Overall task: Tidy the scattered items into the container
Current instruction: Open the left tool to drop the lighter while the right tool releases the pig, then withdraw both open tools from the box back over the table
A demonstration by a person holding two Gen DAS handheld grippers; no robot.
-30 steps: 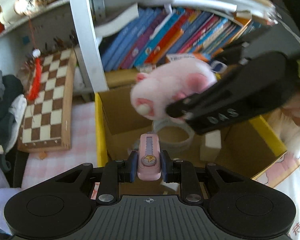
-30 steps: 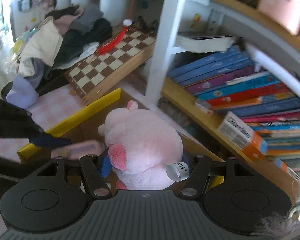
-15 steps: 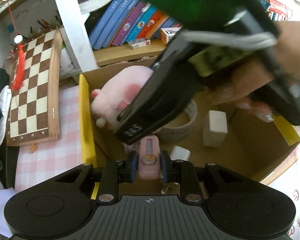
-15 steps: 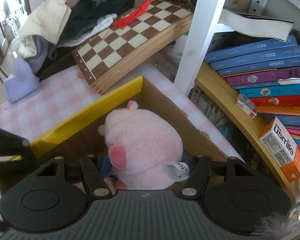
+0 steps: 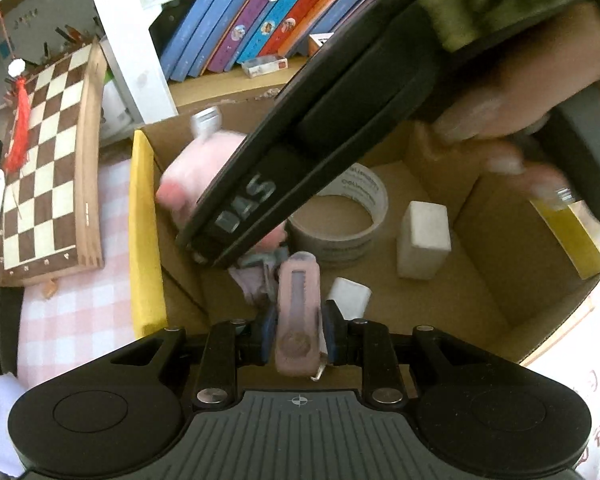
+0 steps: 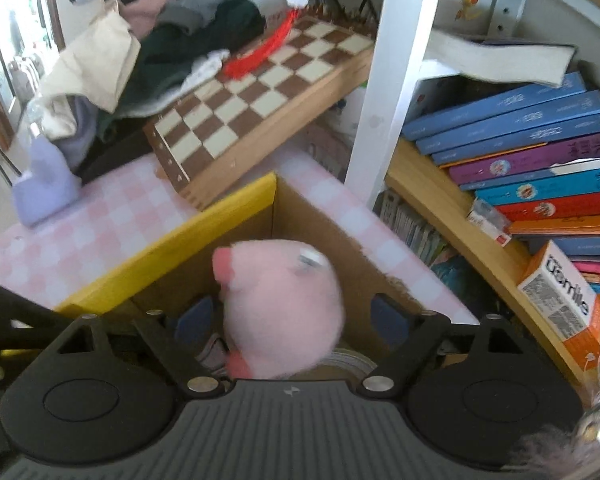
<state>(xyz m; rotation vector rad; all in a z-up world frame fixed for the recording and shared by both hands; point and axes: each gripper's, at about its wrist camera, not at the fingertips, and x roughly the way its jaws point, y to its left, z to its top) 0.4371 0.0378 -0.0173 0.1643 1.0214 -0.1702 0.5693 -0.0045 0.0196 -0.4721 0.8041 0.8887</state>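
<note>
Released by the parted right tool (image 6: 288, 320), the blurred pink plush (image 6: 284, 308) drops into the box (image 6: 172, 248).

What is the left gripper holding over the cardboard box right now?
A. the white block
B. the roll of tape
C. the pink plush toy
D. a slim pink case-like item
D: in the left wrist view the left gripper has its fingers shut on the slim pink item, while the roll of tape and white block lie on the floor of the cardboard box, and the pink plush toy sits between the right gripper's open fingers.
</note>
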